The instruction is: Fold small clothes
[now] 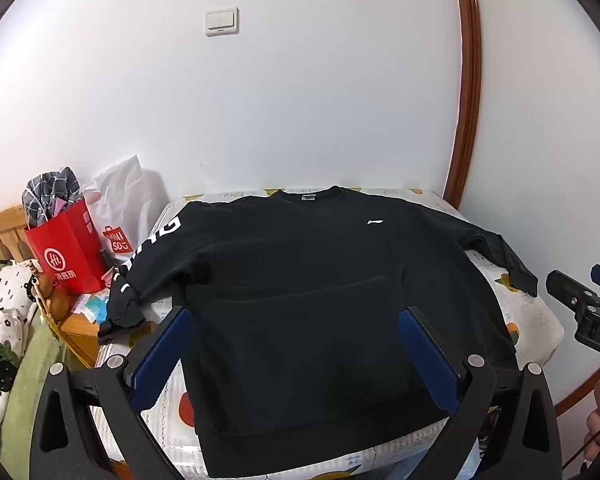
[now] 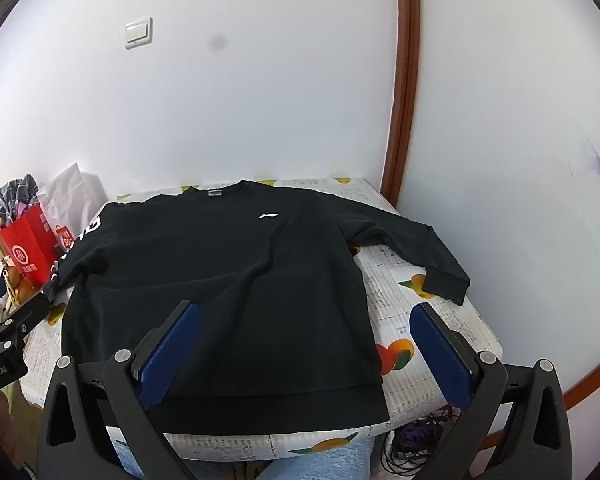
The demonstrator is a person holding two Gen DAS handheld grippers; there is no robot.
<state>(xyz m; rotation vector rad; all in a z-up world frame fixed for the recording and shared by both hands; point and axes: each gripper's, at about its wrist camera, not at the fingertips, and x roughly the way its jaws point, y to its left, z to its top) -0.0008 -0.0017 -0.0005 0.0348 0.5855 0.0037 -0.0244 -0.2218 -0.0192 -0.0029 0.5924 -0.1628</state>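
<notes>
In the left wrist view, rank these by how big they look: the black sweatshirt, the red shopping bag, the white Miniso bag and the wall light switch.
1. black sweatshirt
2. and 3. red shopping bag and white Miniso bag: look alike, and they overlap, so unranked
4. wall light switch, though it sits farthest away

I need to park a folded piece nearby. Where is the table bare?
Bare fruit-print cloth shows right of the black sweatshirt, below its right sleeve, plus a thin strip at the near edge. Crowded on the left: red bag, white bag.
</notes>
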